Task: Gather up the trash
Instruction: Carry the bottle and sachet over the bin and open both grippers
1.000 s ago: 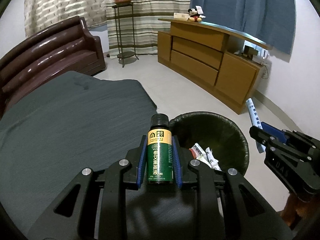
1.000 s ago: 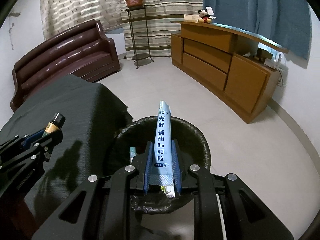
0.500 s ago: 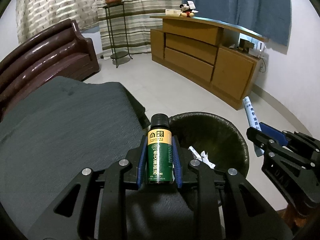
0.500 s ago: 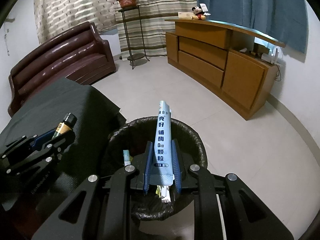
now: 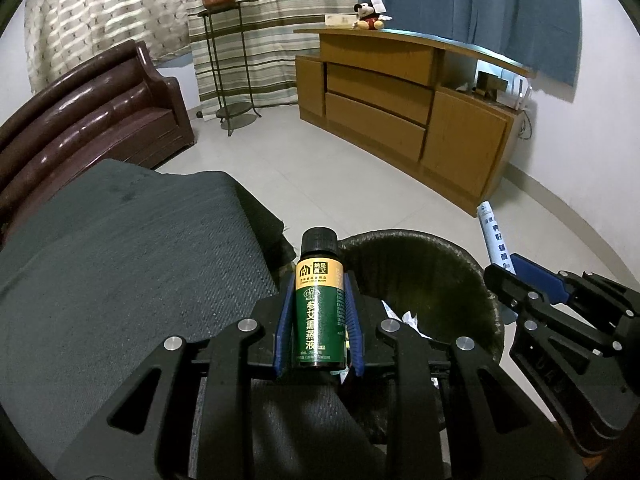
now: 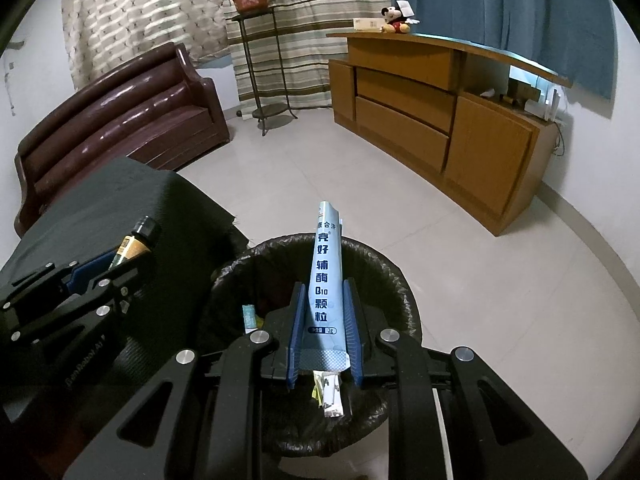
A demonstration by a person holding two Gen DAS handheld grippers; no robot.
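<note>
My left gripper (image 5: 318, 280) is shut on a small green bottle (image 5: 319, 312) with a black cap and yellow label band, held upright at the near left rim of a black-lined trash bin (image 5: 424, 276). My right gripper (image 6: 325, 292) is shut on a long light-blue sachet (image 6: 327, 280) that sticks up over the same bin (image 6: 384, 276). Paper scraps (image 6: 330, 394) lie inside the bin. The right gripper (image 5: 516, 276) with its sachet (image 5: 494, 240) shows at the right edge of the left wrist view; the left gripper (image 6: 116, 268) with the bottle (image 6: 136, 242) shows at the left of the right wrist view.
A table under a dark grey cloth (image 5: 120, 260) stands left of the bin. A brown leather sofa (image 5: 80, 120) is behind it. A metal plant stand (image 5: 228, 68) and a wooden sideboard (image 5: 400, 100) line the far wall. Pale tiled floor (image 6: 460, 260) spreads beyond the bin.
The left gripper with the bottle has drifted toward the bin, and in the right wrist view it sits closer to the rim. Both grips are unchanged.
</note>
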